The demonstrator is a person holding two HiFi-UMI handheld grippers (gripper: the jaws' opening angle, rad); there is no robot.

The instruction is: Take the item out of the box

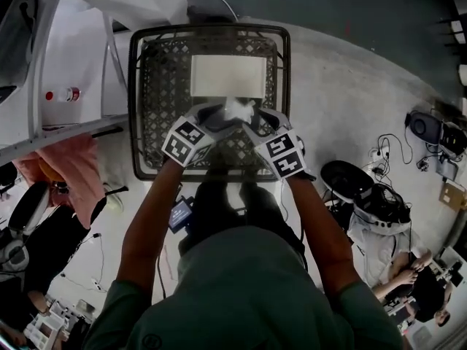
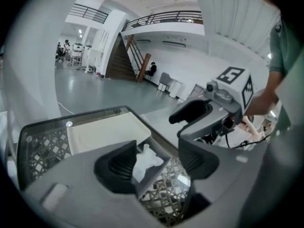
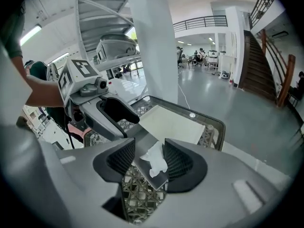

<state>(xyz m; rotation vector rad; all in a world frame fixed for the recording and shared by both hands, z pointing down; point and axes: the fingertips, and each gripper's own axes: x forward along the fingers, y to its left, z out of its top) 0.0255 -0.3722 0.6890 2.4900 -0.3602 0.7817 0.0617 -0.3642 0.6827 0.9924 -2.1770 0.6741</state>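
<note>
The left gripper [image 2: 156, 159] and right gripper [image 3: 151, 161] hang side by side over the black basket [image 1: 136, 100], each with its jaws apart and clamped on nothing. A white tissue [image 3: 156, 157] sticks up from the grey box [image 3: 141, 165] in the basket, between both pairs of jaws. A flat white tray [image 1: 228, 75] lies just behind it.

Head view looks steeply down; both hand-held cameras share the basket [image 1: 211, 29].

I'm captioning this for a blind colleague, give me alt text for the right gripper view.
The jaws of the right gripper stand open on either side of a white tissue poking from a grey box. The grey box lies in a black lattice basket beside a flat white box, with the left gripper close on the left.
</note>
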